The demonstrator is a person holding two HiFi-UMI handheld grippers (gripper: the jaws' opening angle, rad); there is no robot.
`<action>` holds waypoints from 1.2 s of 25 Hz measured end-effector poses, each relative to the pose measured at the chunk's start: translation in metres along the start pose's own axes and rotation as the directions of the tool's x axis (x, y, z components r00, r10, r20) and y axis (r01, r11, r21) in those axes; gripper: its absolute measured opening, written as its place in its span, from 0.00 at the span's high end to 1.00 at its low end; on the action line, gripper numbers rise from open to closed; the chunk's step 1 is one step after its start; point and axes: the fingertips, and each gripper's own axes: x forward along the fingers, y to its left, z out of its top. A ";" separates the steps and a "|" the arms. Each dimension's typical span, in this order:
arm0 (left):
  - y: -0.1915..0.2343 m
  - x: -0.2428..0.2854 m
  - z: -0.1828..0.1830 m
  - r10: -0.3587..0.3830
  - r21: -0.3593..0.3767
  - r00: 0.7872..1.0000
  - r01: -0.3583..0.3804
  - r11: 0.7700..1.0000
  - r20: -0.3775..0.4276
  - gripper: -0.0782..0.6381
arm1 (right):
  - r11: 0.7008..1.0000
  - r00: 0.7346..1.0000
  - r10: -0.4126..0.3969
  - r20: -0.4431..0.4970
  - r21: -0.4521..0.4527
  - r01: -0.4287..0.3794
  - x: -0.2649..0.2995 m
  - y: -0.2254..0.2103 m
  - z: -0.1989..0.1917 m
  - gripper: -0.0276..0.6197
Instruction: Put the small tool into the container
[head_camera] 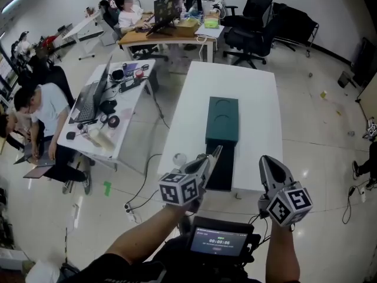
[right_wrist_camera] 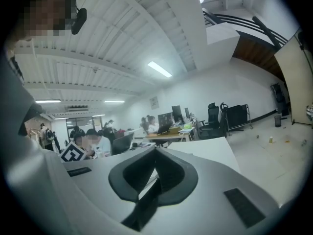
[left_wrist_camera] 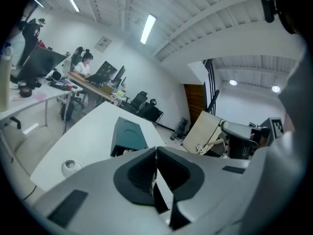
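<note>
A dark green box-shaped container (head_camera: pixel 222 118) lies along the middle of the white table (head_camera: pixel 259 99), with a black part (head_camera: pixel 221 168) at its near end. A small white round object (head_camera: pixel 179 158) sits on the table's near left corner, left of the box. My left gripper (head_camera: pixel 216 151) hovers over the near end of the box, its jaws shut with nothing between them. In the left gripper view, my left gripper (left_wrist_camera: pixel 156 150) points at the container (left_wrist_camera: pixel 128 133) and the white object (left_wrist_camera: pixel 71 167). My right gripper (head_camera: pixel 264 160) is held over the table's near right edge, also shut and empty; the right gripper view shows my right gripper (right_wrist_camera: pixel 155 150) aimed high across the room.
A second white desk (head_camera: pixel 126 108) at the left carries a laptop and clutter, with a seated person (head_camera: pixel 41 114) beside it. Another person works at a far desk (head_camera: pixel 165 31). Black office chairs (head_camera: pixel 250 25) stand behind the table. Cables lie on the floor (head_camera: pixel 138 202).
</note>
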 end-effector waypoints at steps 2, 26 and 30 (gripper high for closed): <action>0.009 0.015 -0.010 0.016 -0.015 0.999 -0.016 1.000 -0.031 0.84 | 1.000 1.000 -0.006 -0.011 0.011 0.006 0.006 -0.007 -0.009 0.96; 0.055 0.148 -0.058 0.132 -0.057 0.977 -0.144 0.988 -0.168 0.84 | 0.999 0.990 -0.044 -0.135 -0.001 0.044 0.075 -0.090 -0.067 0.96; 0.057 0.160 -0.065 0.140 -0.070 0.973 -0.155 0.985 -0.181 0.84 | 0.998 0.989 -0.057 -0.133 0.022 0.060 0.074 -0.102 -0.069 0.96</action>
